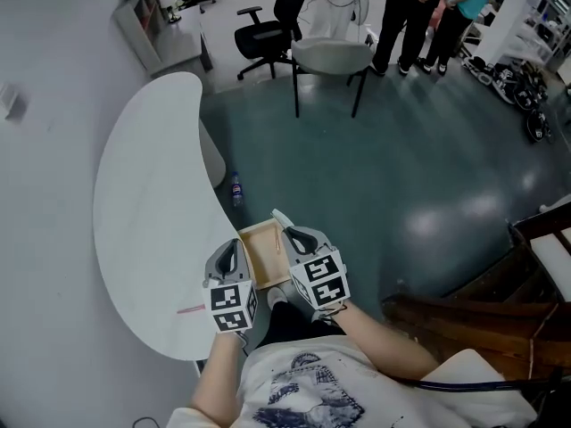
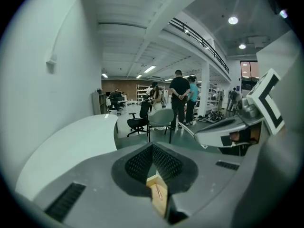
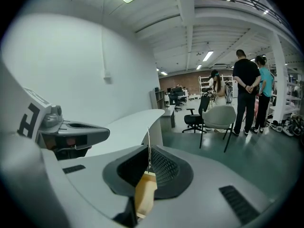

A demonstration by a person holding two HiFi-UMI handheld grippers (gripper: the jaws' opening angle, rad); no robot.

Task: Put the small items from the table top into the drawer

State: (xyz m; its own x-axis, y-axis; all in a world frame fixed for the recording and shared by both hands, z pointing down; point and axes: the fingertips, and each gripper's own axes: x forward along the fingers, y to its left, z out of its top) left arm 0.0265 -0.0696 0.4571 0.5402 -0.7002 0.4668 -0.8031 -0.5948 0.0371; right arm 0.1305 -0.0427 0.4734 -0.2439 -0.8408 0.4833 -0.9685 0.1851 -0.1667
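Now, furthest left, a thin red stick (image 1: 189, 309) lies on the curved white worktop (image 1: 152, 203), just outside the left tool (image 1: 232, 250) (image 2: 152, 148) and apart from it. That tool's jaws meet at their tips with nothing between them, so it carries no load. Between the two tools and just below their tips sits the open shallow wooden drawer (image 1: 260, 255) (image 2: 159, 198) (image 3: 145, 196), pulled out from the worktop's edge. The right tool (image 1: 287, 233) (image 3: 148, 163) is pinched narrow on a thin pale sliver (image 1: 277, 218) (image 3: 148, 141), which stands up past its tips. It shows only edge-on, so I cannot tell what it is. The step in hand looks to be the drop. To do it well, I would bring the right tool's tips over the middle of the drawer, low and clear of the wooden rim, and part the jaws only a little so the light piece falls flat rather than flicking out. The left tool should hold aside meanwhile, then go for the stick.
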